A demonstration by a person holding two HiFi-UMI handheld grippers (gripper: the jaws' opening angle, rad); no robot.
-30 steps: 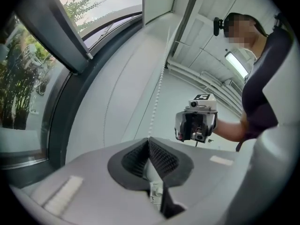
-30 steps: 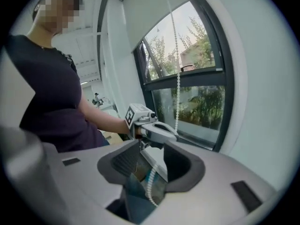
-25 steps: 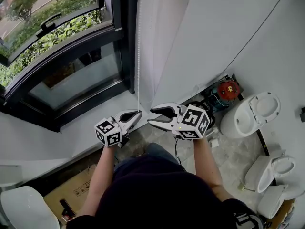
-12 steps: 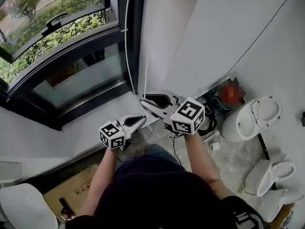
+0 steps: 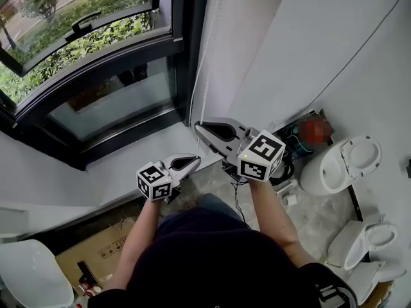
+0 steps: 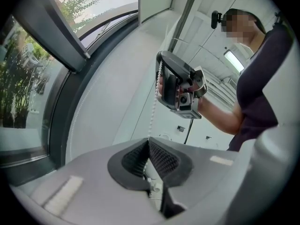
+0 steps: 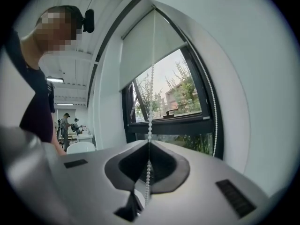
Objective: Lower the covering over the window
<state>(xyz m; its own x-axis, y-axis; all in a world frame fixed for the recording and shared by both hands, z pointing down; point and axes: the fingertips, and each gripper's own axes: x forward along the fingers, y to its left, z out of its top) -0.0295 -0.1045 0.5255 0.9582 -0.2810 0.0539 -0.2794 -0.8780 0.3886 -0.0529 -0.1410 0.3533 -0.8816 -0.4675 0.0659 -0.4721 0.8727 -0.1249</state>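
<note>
Right gripper view showed the right gripper pinched tight on the white beaded plastic cord. Above its tips hung the pale fabric roller blind, partly lowered. Beneath, the left gripper clamped that cord too. Pulling straight down, hand under hand, seemed wisest.

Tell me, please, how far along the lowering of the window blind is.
Done: the blind covers only the top of the window, so little so far. In hand: the left gripper and, higher up, the right gripper are both shut on the bead chain. Left: pulling the chain until the bare glass below is covered.
</note>
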